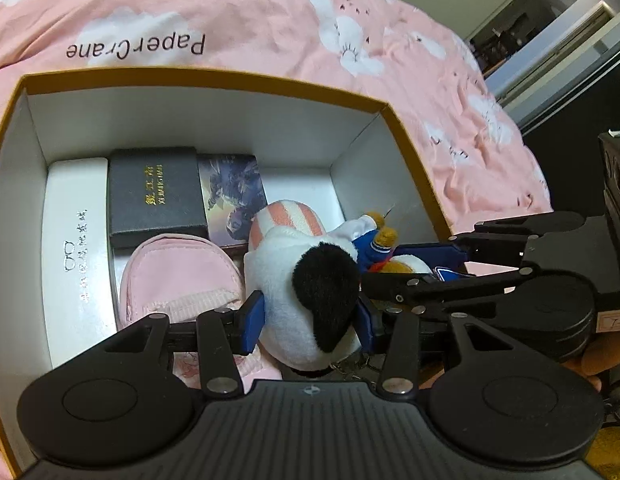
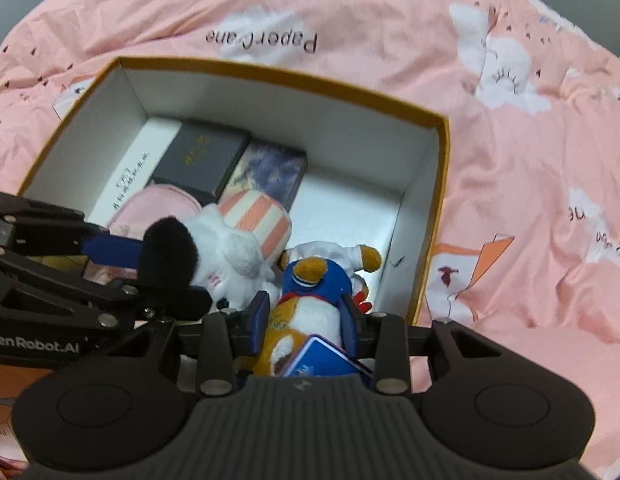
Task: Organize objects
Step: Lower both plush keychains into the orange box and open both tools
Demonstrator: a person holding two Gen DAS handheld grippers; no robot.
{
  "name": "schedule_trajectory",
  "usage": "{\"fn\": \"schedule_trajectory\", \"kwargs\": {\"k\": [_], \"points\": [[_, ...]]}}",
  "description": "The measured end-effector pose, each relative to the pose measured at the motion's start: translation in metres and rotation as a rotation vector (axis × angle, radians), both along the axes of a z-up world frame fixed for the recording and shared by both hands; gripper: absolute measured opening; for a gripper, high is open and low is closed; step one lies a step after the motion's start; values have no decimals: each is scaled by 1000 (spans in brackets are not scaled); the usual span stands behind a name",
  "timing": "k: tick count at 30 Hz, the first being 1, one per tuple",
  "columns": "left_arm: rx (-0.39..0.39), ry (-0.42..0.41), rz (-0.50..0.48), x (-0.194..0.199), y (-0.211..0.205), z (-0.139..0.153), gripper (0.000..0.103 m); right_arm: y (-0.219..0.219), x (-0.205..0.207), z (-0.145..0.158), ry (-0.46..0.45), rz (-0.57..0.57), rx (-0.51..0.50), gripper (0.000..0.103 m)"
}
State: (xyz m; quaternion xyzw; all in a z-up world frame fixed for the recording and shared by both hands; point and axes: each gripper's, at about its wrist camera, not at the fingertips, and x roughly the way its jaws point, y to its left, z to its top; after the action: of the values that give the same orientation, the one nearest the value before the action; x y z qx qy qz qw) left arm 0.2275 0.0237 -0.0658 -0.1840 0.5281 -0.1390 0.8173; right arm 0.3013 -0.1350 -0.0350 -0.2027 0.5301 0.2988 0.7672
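Note:
An open box with a mustard rim (image 1: 214, 80) (image 2: 294, 80) lies on the pink bedding. My left gripper (image 1: 310, 320) is shut on a white plush dog (image 1: 306, 292) with a black ear and a pink striped cap, held inside the box; the dog also shows in the right wrist view (image 2: 226, 256). My right gripper (image 2: 304, 320) is shut on an orange plush figure in a blue jacket (image 2: 310, 300), just right of the dog and over the box's near right part. That figure also shows in the left wrist view (image 1: 383, 246).
In the box lie a white glasses case (image 1: 76, 248), a black case with gold lettering (image 1: 156, 192), a picture card box (image 1: 234, 196) and a pink pouch (image 1: 178, 276). Pink bedding (image 2: 509, 160) surrounds the box. A dark cabinet (image 1: 615, 176) stands at right.

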Motion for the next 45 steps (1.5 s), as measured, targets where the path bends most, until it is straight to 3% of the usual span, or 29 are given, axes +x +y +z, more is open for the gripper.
{"fn": "schedule_trajectory", "kwargs": {"k": [8,13,22,30,36,38,42,45], "points": [[-41,53,7,8,1,-10,53,-5,4,3,2,24,-20,45],[-6,51,-34,10,-4,-6,53,-11,-1,18,-28,57,-2,45],[27,164,-99,29,-19,-12,58,-17,-10,29,-84,73,1,30],[35,104,-139,20,7,10,61,-11,-15,34,-88,137,52,29],[76,39,-185,8,17,11,52,11,-21,24,-67,166,116,31],[127,67,-237,9,14,6,39,18,-23,21,-72,198,106,32],[269,49,-265,4,14,0,35,27,-20,24,-77,211,127,54],[265,50,-258,-1,24,-11,25,32,-20,12,-34,202,158,55]]}}
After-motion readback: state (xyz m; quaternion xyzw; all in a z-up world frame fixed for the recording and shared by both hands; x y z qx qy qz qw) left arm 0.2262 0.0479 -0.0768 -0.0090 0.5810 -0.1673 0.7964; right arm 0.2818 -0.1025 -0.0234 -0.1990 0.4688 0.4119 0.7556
